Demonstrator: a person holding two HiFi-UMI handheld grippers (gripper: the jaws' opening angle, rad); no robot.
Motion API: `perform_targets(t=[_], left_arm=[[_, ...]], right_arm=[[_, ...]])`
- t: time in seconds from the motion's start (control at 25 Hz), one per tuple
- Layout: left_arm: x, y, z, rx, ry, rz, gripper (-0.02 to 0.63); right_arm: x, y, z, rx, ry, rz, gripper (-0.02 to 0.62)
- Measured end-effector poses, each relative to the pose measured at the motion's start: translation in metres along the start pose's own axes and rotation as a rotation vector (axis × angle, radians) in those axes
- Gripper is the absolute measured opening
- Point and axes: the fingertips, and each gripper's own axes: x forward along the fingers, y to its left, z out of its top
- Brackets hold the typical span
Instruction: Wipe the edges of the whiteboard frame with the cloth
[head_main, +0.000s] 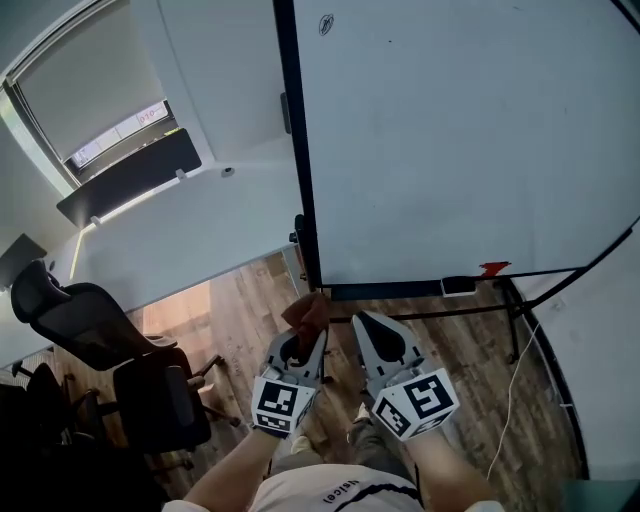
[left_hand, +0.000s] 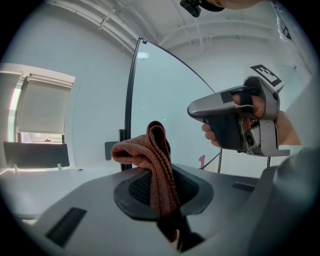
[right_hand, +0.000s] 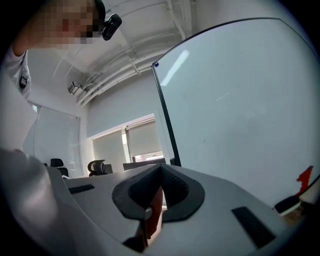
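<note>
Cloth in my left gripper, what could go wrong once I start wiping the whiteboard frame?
1. The cloth is pinched as a loose bunch in the left gripper; dragging along the frame might pull it out.
2. The right gripper sits close beside the left one, so they could bump.
3. A white cable trails on the floor; possible snag.

Wood floor (head_main: 240, 310); black office chairs (head_main: 120, 370); blinded window (head_main: 90, 95).
</note>
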Motion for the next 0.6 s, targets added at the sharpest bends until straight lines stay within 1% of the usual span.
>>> perform_targets(t=[0.16, 0.32, 0.48, 0.6], left_arm=[[0.032, 0.004, -0.008, -0.028, 0.023, 0.079, 0.064], [0.055, 0.007, -0.023, -0.026, 0.043, 0.106, 0.064], [0.070, 0.017, -0.039, -0.055, 0.040, 0.130, 0.066], [0.079, 0.027, -0.065, -0.070, 0.065, 0.140, 0.066]], right_arm=[[0.014, -0.032, -0.003, 0.003, 0.024, 0.081, 0.003], [0.029, -0.051, -0.011, 0.029, 0.034, 0.126, 0.002], [0.042, -0.057, -0.025, 0.045, 0.051, 0.147, 0.003], [0.049, -0.061, -0.041, 0.056, 0.070, 0.138, 0.003]])
